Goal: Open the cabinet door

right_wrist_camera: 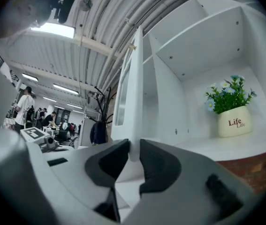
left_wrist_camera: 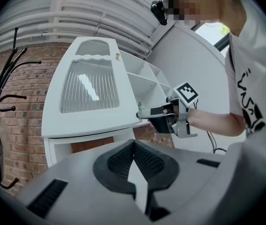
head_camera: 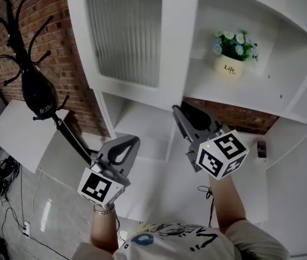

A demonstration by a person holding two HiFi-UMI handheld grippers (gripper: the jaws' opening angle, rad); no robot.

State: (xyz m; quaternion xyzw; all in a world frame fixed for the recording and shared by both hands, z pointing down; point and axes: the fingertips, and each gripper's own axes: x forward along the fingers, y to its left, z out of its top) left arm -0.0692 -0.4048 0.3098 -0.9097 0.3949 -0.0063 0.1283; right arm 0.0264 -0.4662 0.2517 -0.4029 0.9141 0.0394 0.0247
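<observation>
The white cabinet door (head_camera: 126, 37) has a ribbed glass panel and stands partly swung out from the white cabinet. In the right gripper view its free edge (right_wrist_camera: 133, 102) runs straight down between the jaws. My right gripper (head_camera: 178, 114) is shut on that edge near the door's lower corner, with a pad (right_wrist_camera: 158, 161) pressed on each face. From the left gripper view the right gripper (left_wrist_camera: 141, 115) shows at the door's (left_wrist_camera: 88, 88) bottom right corner. My left gripper (head_camera: 132, 143) hangs lower left, apart from the door, its jaws (left_wrist_camera: 133, 146) shut with nothing between them.
A pot of flowers (head_camera: 232, 64) marked "Life" stands on an open shelf right of the door. A black coat stand with a dark bag (head_camera: 37, 96) leans against the brick wall on the left. A small dark object (head_camera: 261, 148) lies on the lower right shelf.
</observation>
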